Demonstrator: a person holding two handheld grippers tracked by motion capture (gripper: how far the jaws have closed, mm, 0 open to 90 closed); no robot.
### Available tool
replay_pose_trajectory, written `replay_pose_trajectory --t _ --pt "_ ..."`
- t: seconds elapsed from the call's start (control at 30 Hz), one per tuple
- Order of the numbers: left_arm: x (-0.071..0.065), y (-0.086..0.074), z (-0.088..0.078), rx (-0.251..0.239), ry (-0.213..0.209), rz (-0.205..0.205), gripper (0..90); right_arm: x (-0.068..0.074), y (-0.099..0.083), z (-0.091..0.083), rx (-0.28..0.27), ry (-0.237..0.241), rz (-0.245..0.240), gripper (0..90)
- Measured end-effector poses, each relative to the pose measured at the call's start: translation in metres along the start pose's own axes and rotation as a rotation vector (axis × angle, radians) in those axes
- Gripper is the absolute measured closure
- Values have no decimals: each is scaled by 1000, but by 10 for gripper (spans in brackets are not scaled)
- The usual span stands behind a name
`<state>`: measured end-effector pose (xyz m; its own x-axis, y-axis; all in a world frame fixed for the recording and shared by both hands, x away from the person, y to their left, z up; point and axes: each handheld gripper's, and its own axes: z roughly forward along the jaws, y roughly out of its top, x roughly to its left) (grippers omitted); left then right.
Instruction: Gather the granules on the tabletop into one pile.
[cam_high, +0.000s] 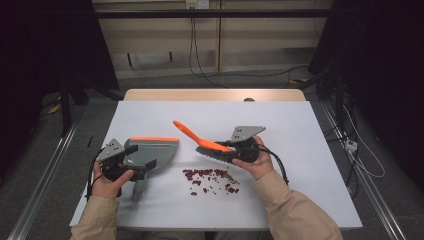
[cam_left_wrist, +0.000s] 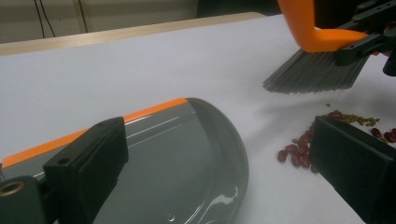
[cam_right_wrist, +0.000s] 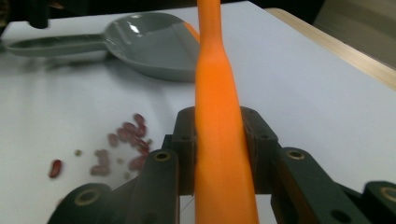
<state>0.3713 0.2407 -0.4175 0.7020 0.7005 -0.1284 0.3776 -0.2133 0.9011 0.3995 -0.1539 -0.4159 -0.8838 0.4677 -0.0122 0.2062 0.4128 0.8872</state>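
Hand brush (cam_high: 202, 142), orange handle, dark bristles: clamped at the handle by the right gripper (cam_high: 239, 148), jaws pressed on both sides of it; bristles held just above the scattered red beans (cam_high: 210, 179). Grey dustpan (cam_high: 150, 151), orange-edged: on the white table (cam_high: 300, 165), left of the beans, mouth toward them. Left gripper (cam_high: 131, 161): over the dustpan's handle end; grip on it cannot be told.

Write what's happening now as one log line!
right gripper: shut on brush | brush: above beans, off table | left gripper: holds dustpan | dustpan: on table, beside beans
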Motion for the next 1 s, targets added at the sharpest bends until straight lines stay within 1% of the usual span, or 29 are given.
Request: replay_pose_trajectory --t 0.07,0.17,0.23,0.27,0.33,0.43,0.47,0.5,0.57,0.6,0.63,0.7,0.77,0.8,0.87,1.0 --pt "0 0 0 2 0 -4 50 -6 -8 -2 7 -24 22 707" --pt "0 0 1 3 -2 -2 50 -11 -20 -1 44 -70 22 708" --pt "0 0 1 4 -3 0 51 -12 -24 -2 34 -56 39 708" --pt "0 0 1 3 -3 -2 50 -10 -23 -3 37 -62 32 708" --pt "0 0 1 5 -2 -1 50 -5 -23 -1 46 -47 22 707" --pt "0 0 2 7 -2 2 50 6 -21 1 57 -38 -8 707" --pt "-1 0 2 7 -2 -1 51 8 -21 0 51 -25 -1 707" --pt "-1 0 2 7 -2 -1 50 10 -21 0 40 -4 17 708" --pt "-1 0 2 5 -1 1 51 16 -21 1 44 -10 -10 708" --pt "-1 0 2 5 -2 0 50 18 -20 1 49 -4 -17 708" --pt "-1 0 2 7 -3 5 51 19 -20 1 45 7 -16 708" --pt "-1 0 2 7 -3 5 50 22 -19 2 43 12 -21 708" --pt "-1 0 2 6 -2 3 50 23 -19 3 40 13 -34 708" --pt "-1 0 2 4 -3 5 51 23 -18 3 36 14 -32 708" --pt "-1 0 2 5 -2 6 50 22 -17 2 29 0 -48 708" --pt "-1 0 2 6 -1 3 50 13 -14 -6 -20 -27 -27 708"
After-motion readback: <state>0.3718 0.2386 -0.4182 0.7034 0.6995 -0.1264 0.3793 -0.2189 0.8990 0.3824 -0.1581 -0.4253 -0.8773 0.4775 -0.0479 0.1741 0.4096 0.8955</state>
